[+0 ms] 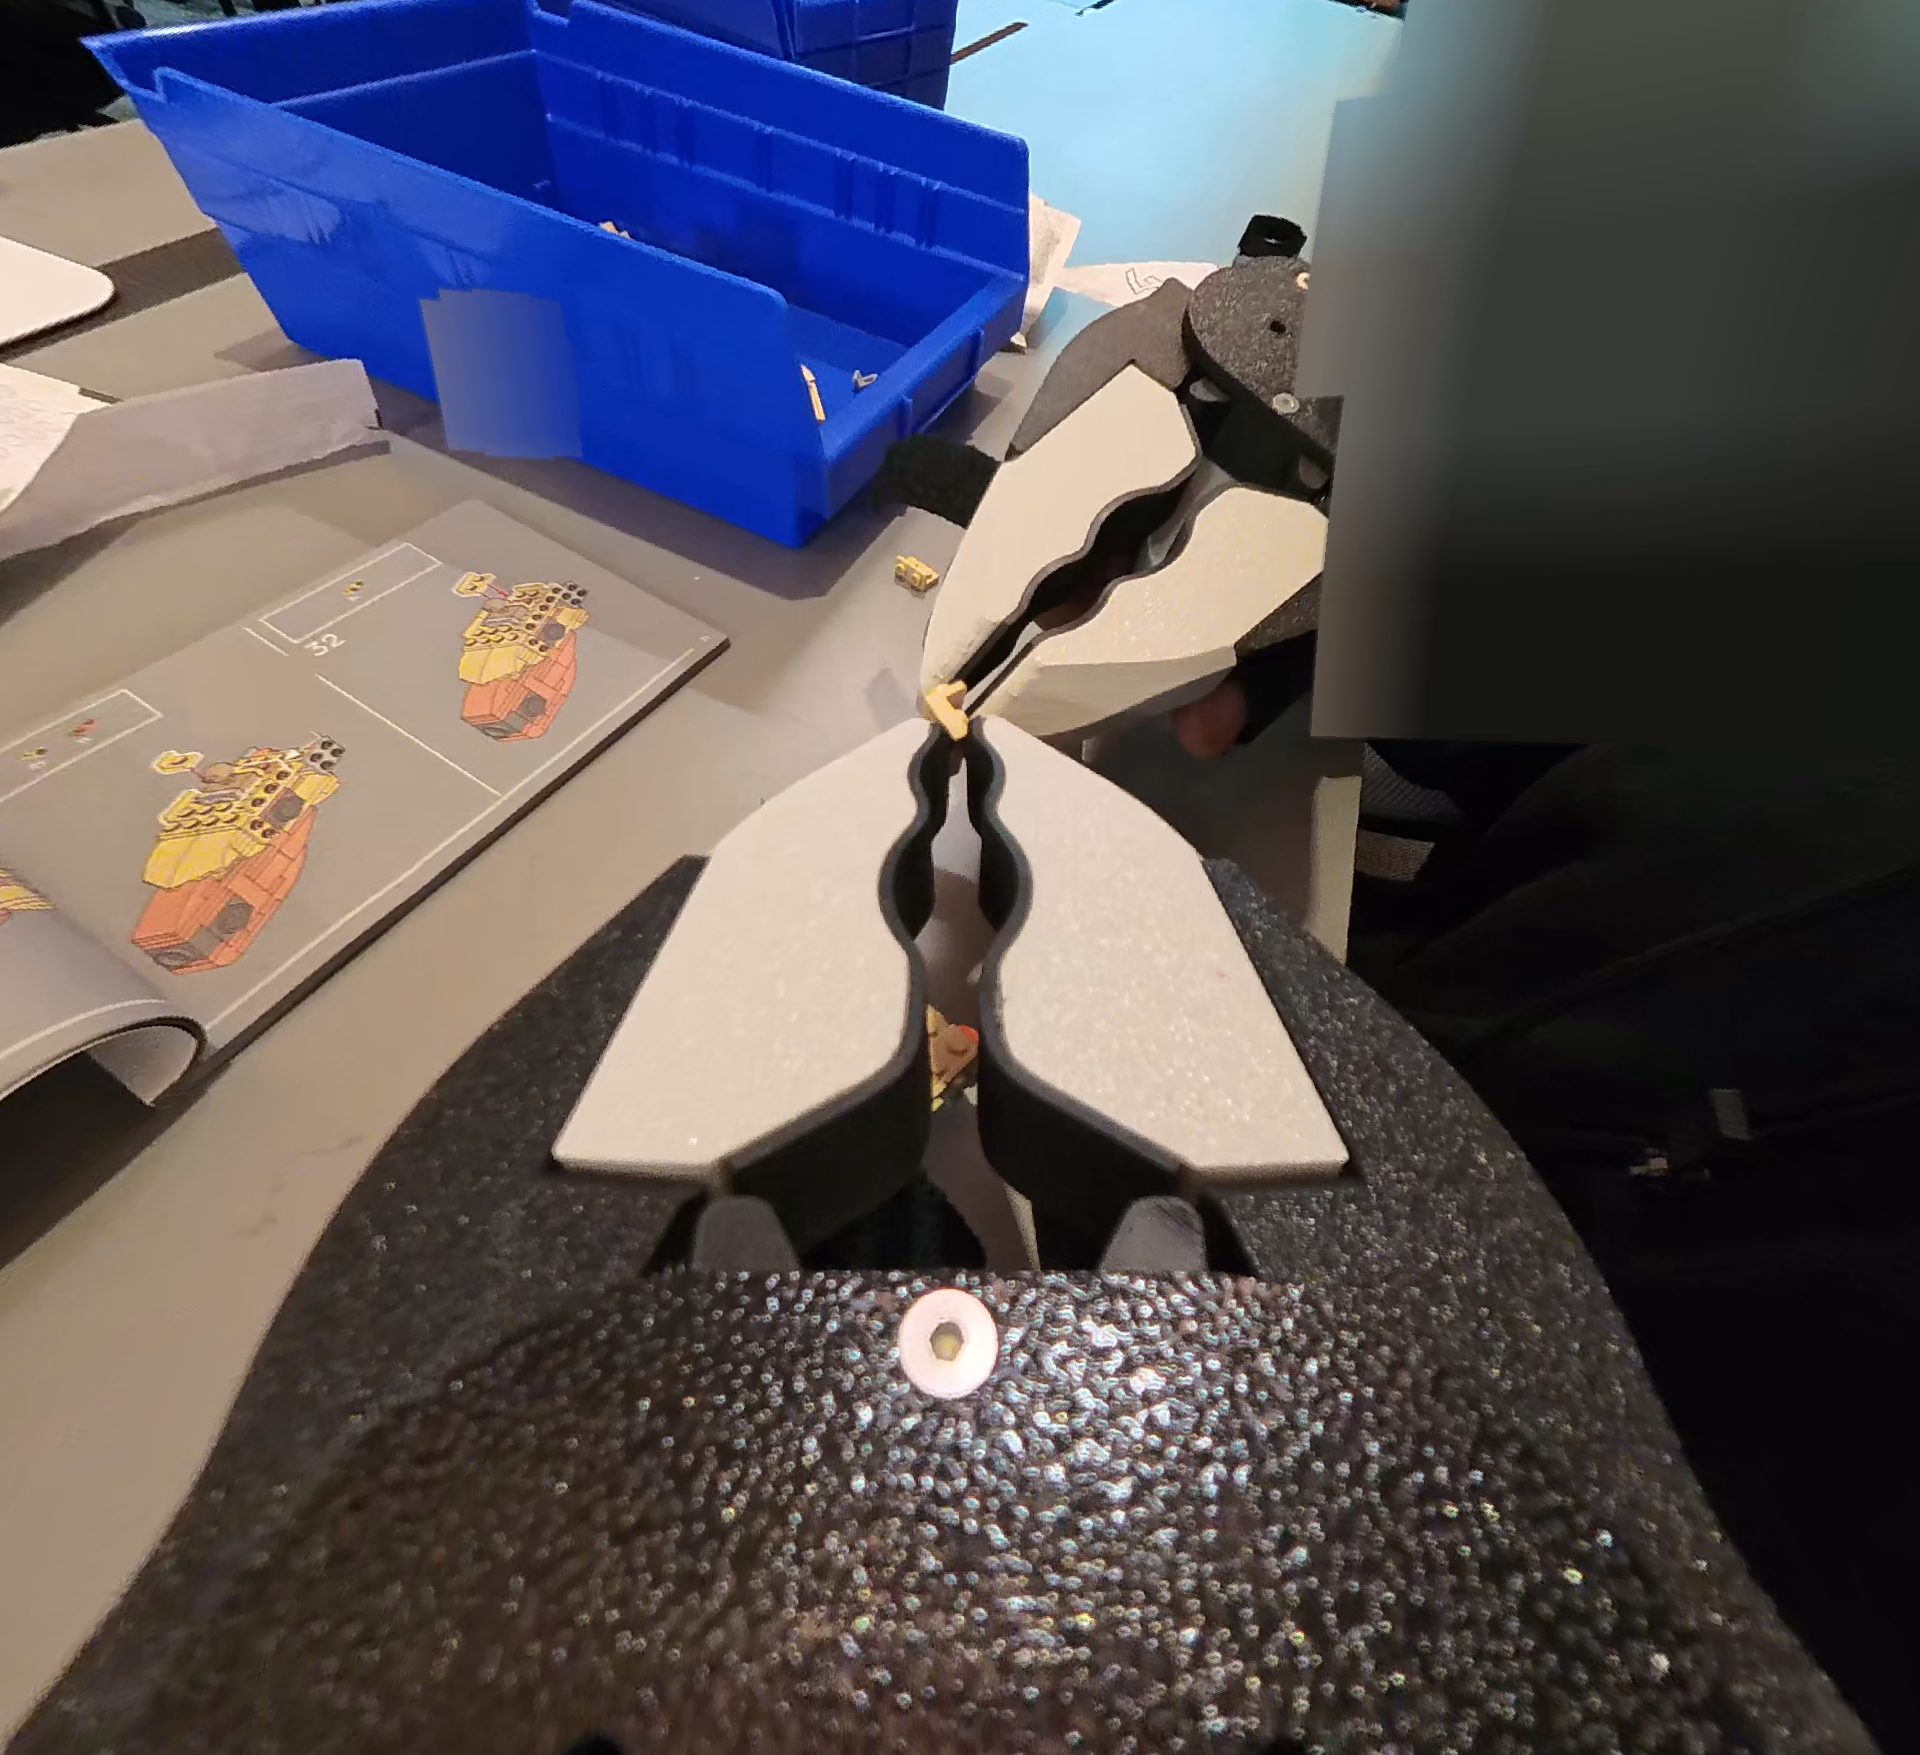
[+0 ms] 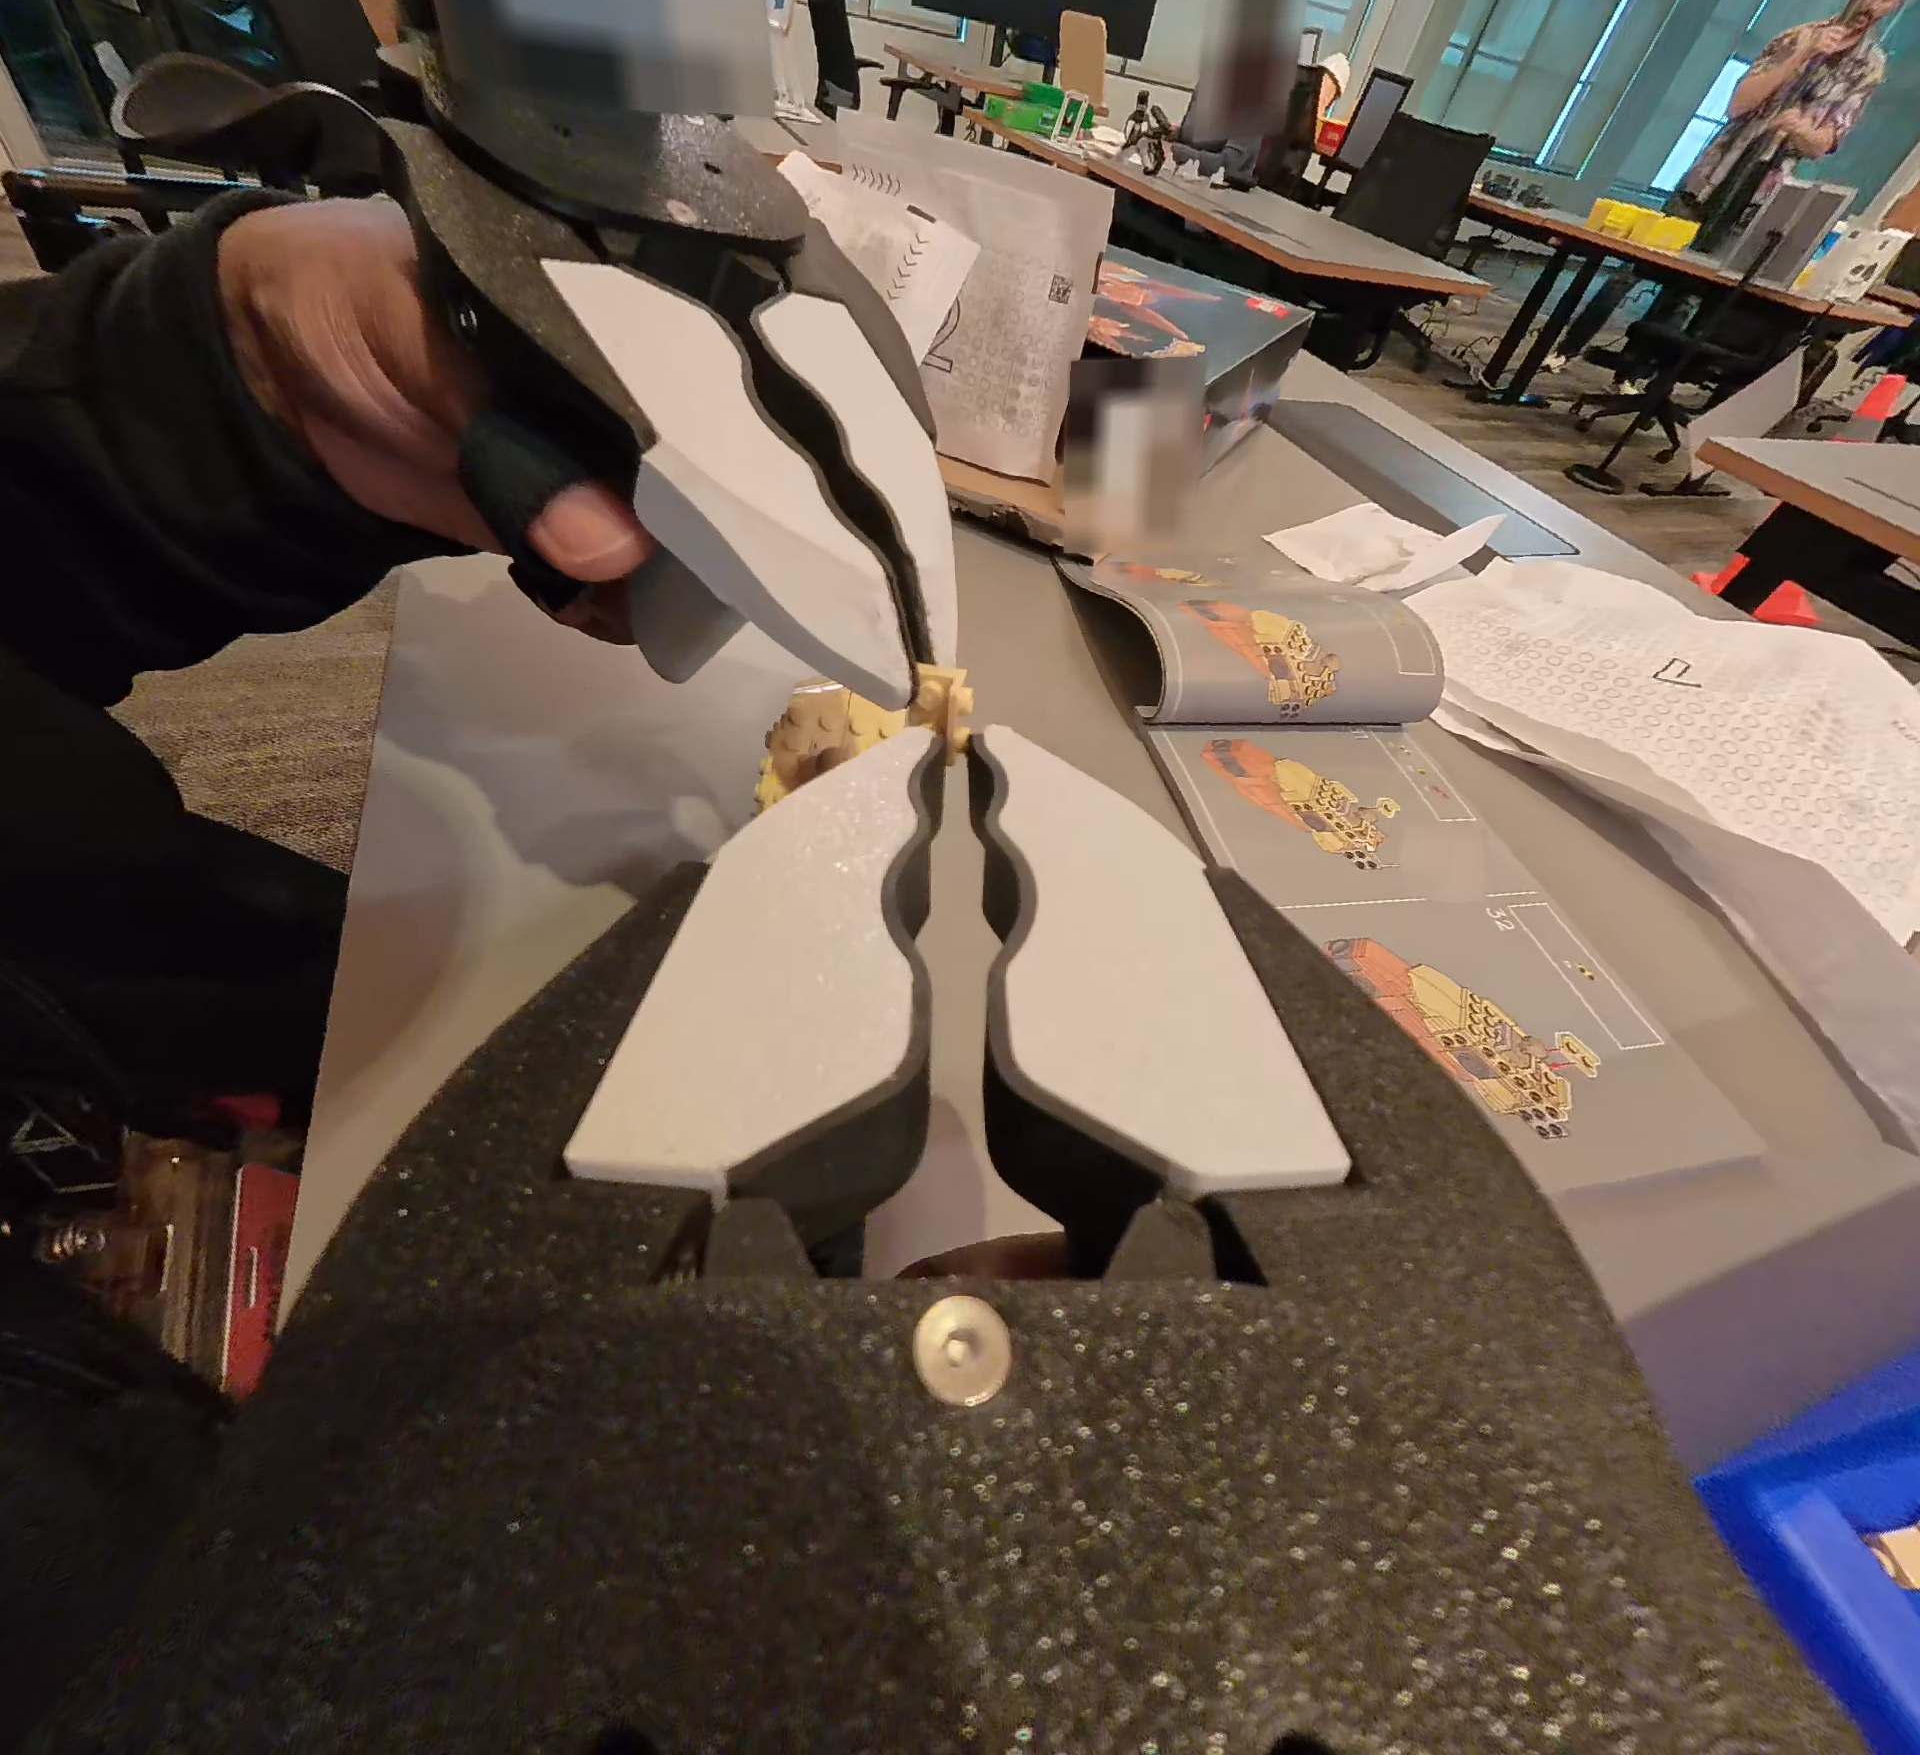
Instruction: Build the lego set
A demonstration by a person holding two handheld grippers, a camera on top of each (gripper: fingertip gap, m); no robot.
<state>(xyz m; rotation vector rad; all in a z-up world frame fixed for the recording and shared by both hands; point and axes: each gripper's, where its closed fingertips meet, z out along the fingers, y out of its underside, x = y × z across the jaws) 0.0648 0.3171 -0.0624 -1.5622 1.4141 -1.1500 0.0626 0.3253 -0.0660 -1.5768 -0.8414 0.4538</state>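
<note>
My left gripper (image 1: 951, 741) and my right gripper (image 2: 956, 743) meet tip to tip above the grey table (image 1: 790, 666). A small tan lego piece (image 1: 948, 708) sits pinched between the two sets of tips; it also shows in the right wrist view (image 2: 943, 697). Both grippers' jaws are closed to a narrow gap. The right gripper (image 1: 956, 679) comes in from the right in the left wrist view. The left gripper (image 2: 920, 679) comes down from the upper left in the right wrist view. A partly built tan studded model (image 2: 821, 729) lies just behind the tips, mostly hidden.
An open instruction booklet (image 1: 312, 770) lies left of the grippers, also seen in the right wrist view (image 2: 1403, 926). Blue bins (image 1: 582, 271) stand behind it. A loose yellow piece (image 1: 914, 573) lies near the bin. Paper bags (image 2: 1662, 749) and a box (image 2: 1195, 334) sit farther off. My left and right fingertips are right by each other.
</note>
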